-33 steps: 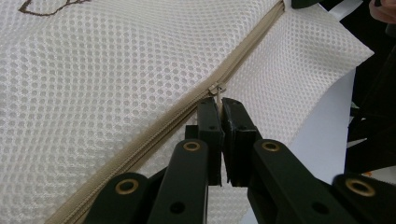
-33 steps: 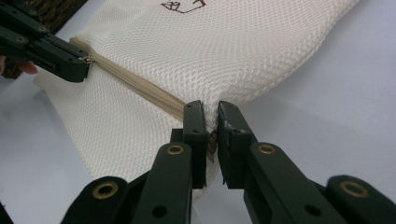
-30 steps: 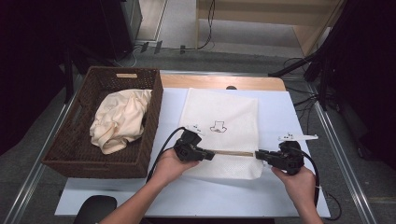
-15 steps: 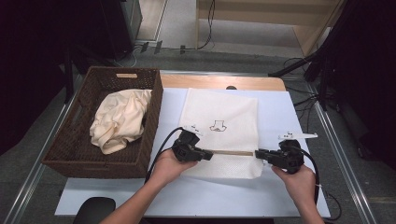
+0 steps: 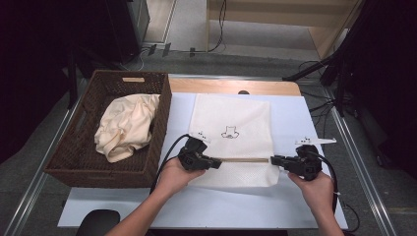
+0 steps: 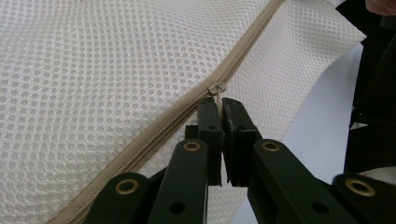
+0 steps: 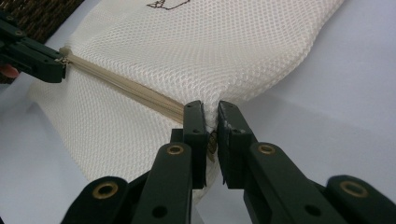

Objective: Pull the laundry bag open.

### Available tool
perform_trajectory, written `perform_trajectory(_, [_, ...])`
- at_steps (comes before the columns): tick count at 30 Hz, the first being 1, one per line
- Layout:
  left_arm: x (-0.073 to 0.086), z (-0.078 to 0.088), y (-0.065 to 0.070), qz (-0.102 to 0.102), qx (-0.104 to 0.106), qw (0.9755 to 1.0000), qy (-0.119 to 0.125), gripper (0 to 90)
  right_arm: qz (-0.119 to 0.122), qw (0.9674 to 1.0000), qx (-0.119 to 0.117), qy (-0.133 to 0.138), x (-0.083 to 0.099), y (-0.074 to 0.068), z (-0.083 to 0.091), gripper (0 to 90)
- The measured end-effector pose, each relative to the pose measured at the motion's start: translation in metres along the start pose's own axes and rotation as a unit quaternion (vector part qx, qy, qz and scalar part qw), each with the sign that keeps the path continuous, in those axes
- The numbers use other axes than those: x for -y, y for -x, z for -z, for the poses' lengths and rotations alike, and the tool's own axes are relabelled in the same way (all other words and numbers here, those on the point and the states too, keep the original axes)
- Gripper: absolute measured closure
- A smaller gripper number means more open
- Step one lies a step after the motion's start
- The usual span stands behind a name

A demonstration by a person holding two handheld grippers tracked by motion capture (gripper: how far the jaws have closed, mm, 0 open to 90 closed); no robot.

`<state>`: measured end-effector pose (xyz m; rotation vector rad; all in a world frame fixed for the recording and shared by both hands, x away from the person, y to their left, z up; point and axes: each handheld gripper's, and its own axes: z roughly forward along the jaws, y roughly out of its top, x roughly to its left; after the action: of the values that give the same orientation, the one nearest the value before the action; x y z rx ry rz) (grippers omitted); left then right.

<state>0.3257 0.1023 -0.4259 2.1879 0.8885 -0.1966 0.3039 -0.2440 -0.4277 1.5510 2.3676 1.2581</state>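
Mesh laundry bag [image 5: 231, 132] lies flat; the left gripper [image 6: 220, 109] pinches the zipper pull [image 6: 217, 88] while the right gripper [image 7: 211, 122] clamps the bag's edge, bracing the zipper [image 5: 243, 160] taut.

no readable text, labels, numbers

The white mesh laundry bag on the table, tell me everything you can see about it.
The white mesh laundry bag is a flat rectangle of perforated netting lying on the pale blue table sheet, beside the brown wicker basket. A small dark line drawing marks its middle. A tan zipper crosses its near end. The left hand-held gripper pinches the zipper pull; the right hand-held gripper clamps the bag's opposite edge.
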Motion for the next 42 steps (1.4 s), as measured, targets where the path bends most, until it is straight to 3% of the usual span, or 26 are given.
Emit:
perform_trajectory(33, [0.012, 0.011, -0.005, 0.017, -0.015, 0.9997, 0.008, 87.4, -0.007, 1.0, 0.002, -0.002, -0.002, 0.011, 0.0, 83.5])
perform_trajectory(42, [0.016, 0.018, -0.005, 0.022, -0.027, 0.9993, 0.017, 87.4, -0.004, 1.0, -0.002, -0.002, -0.003, 0.013, -0.002, 83.4])
